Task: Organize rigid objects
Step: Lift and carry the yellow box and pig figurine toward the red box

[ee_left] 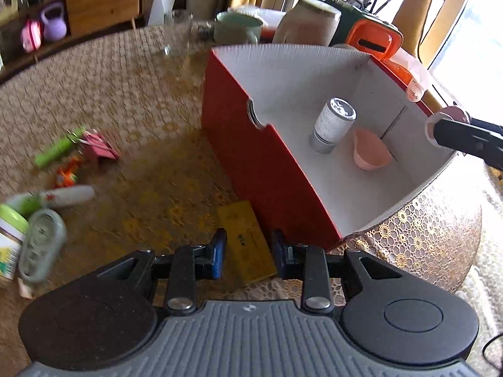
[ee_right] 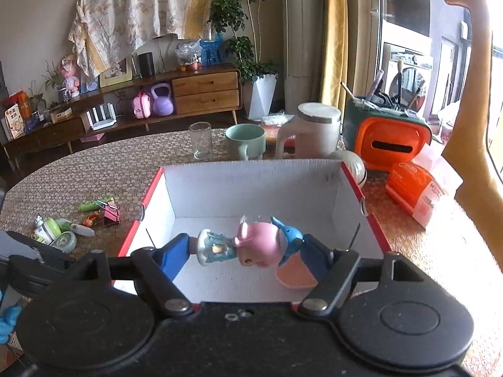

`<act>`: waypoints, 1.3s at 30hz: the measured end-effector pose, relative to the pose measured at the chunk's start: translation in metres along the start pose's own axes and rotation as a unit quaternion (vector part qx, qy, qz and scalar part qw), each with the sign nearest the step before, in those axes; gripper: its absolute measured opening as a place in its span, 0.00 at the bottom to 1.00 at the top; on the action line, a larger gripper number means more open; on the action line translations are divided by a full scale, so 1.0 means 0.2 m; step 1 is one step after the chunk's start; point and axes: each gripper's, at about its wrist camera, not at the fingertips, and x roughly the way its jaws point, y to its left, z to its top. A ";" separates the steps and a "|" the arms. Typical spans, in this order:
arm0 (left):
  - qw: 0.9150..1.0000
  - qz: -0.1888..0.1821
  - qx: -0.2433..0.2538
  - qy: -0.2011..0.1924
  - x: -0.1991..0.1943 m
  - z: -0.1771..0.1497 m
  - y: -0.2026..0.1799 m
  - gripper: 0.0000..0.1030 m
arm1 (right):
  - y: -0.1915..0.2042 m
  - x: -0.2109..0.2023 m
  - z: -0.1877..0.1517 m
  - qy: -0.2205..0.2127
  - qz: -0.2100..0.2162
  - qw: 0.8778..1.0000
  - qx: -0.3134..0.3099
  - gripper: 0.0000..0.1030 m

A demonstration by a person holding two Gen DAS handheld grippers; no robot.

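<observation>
Right now the right gripper (ee_right: 245,248) holds a pink toy figure (ee_right: 257,246) sideways between its blue fingers (ee_right: 176,251), above the open red box (ee_left: 261,169). The jaws press on both ends of the toy, its round stand on one side and its head on the other.

Inside the box, on the white floor, a small grey can (ee_left: 333,125) stands upright. A pink cup (ee_left: 371,150) lies just beside it, near the far corner.

The left gripper (ee_left: 248,254) hangs low over the table (ee_left: 141,163), just beside the red wall of the box. Its jaws are narrow with a gap, and nothing is pinched in them. A flat yellow card (ee_left: 248,242) lies on the table under that gap, close to the box.

Near the left edge of the table lies a small heap of things: a green tube (ee_left: 58,147), a pink clip (ee_left: 99,149), a white bottle (ee_left: 70,194) and a round tin (ee_left: 41,245).

Behind the box, at the far edge, stand a clear glass (ee_right: 200,139), a green mug (ee_right: 246,141), a white jug (ee_right: 311,132) and an orange case (ee_right: 389,144).
</observation>
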 end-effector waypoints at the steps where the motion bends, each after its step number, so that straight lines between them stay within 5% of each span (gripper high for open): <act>1: 1.000 -0.006 -0.007 0.002 0.01 -0.01 0.00 0.29 | 0.00 0.00 -0.01 0.002 -0.001 1.000 0.001 0.74; 9: 0.998 -0.028 -0.056 -0.001 0.07 -0.01 0.05 0.29 | -0.03 0.01 -0.02 0.010 -0.002 1.000 0.007 0.74; 21: 0.998 0.000 -0.040 -0.044 0.07 -0.06 -0.03 0.30 | -0.03 0.02 -0.01 0.008 -0.003 1.000 0.009 0.74; 28: 0.995 0.011 -0.058 -0.074 0.06 -0.12 -0.02 0.61 | -0.03 0.02 -0.02 0.010 -0.001 1.000 0.012 0.74; 39: 0.997 0.054 -0.042 -0.032 0.20 -0.14 -0.07 0.62 | -0.03 0.02 -0.03 0.011 0.000 1.000 0.012 0.74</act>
